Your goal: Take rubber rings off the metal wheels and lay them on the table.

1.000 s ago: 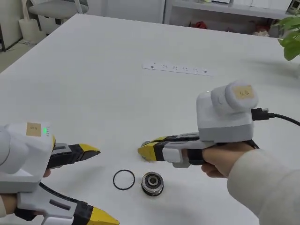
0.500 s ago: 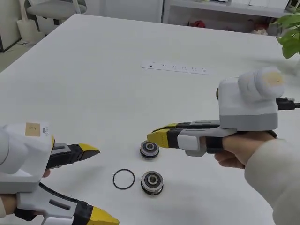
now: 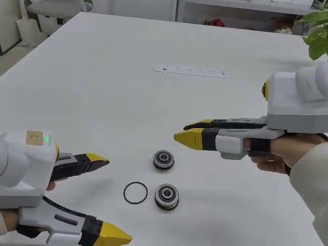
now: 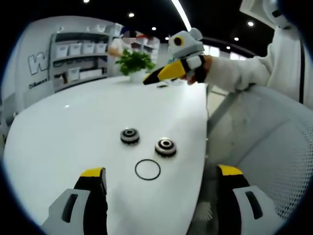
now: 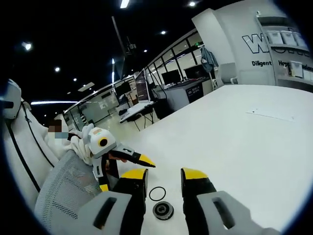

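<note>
We see the left gripper (image 3: 106, 200) spread wide and empty, and the right gripper (image 3: 183, 132) with only a narrow gap, also empty (it hangs above the table (image 3: 102, 77)). One rubber ring (image 3: 135, 193) lies flat just beside the nearer metal wheel (image 3: 166, 196). The farther wheel (image 3: 163, 160) may carry a ring, but we cannot tell.

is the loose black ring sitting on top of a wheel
No, the ring lies flat on the table beside the near wheel, not touching it.

Open office: monitors (image 5: 172, 77), shelves (image 4: 78, 61)
</note>
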Available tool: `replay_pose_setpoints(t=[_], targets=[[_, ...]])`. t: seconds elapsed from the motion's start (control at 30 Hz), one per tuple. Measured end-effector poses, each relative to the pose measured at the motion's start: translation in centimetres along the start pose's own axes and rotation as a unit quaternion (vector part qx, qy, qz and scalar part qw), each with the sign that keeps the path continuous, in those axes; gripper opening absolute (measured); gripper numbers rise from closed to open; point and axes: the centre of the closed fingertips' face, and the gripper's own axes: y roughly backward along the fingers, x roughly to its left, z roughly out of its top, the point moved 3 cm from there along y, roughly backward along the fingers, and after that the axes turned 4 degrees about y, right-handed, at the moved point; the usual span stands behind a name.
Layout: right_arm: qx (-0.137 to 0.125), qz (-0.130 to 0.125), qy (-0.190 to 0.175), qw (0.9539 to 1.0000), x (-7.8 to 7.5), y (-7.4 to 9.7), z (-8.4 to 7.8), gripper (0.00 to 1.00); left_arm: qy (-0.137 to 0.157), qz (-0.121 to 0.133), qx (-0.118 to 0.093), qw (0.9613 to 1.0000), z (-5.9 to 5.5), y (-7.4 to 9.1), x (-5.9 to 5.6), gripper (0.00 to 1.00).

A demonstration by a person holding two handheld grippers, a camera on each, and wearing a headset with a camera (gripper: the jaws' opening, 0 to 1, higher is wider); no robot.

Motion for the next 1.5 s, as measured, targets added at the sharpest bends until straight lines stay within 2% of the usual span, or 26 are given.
replay_pose_setpoints(t=[0.2,0.33,0.4,0.63,0.73,0.93,1.03,1.1,1.13,1.23,1.5], targets=[[0.0,0.014,-0.004,0.9999,-0.2,0.9,-0.2,0.28,0.001,-0.01,-0.019,0.9998,1.0,0.1,-0.3,0.96],[-0.003,0.015,-0.007,0.9999,-0.5,1.3,-0.2,0.28,0.004,-0.015,-0.028,0.9995,1.5,0.1,-0.4,0.97],[0.004,0.012,-0.009,0.9999,-0.8,1.5,-0.5,0.28,0.007,-0.026,-0.03,0.9992,1.9,0.1,-0.6,0.97],[0.026,0.02,-0.005,0.9995,-0.6,1.3,-1.3,0.29,-0.013,-0.042,-0.039,0.9983,4.4,0.7,-0.8,0.97],[0.036,0.029,-0.004,0.9989,-0.3,1.0,-1.7,0.3,-0.03,-0.046,-0.038,0.9977,5.4,1.2,-0.7,0.97],[0.045,0.032,0.001,0.9985,-0.1,1.0,-1.9,0.3,-0.053,-0.04,-0.023,0.9975,6.3,1.5,0.1,0.97],[0.045,0.031,0.002,0.9985,-0.2,1.0,-1.9,0.3,-0.062,-0.042,-0.023,0.9969,6.9,1.0,0.4,0.96],[0.044,0.031,0.001,0.9985,-0.3,1.0,-1.9,0.3,-0.07,-0.033,-0.018,0.9968,7.5,0.4,0.8,0.96],[0.044,0.031,0.001,0.9985,-0.3,1.0,-1.9,0.3,-0.08,-0.033,-0.016,0.9962,7.8,0.0,0.9,0.96],[0.048,0.032,0.003,0.9983,-0.2,0.9,-2.1,0.29,-0.081,-0.04,-0.015,0.9958,8.1,-0.9,0.7,0.96],[0.055,0.04,0.015,0.9976,-0.1,0.6,-2.5,0.27,-0.079,-0.052,-0.016,0.9954,8.0,-2.4,0.0,0.91]])
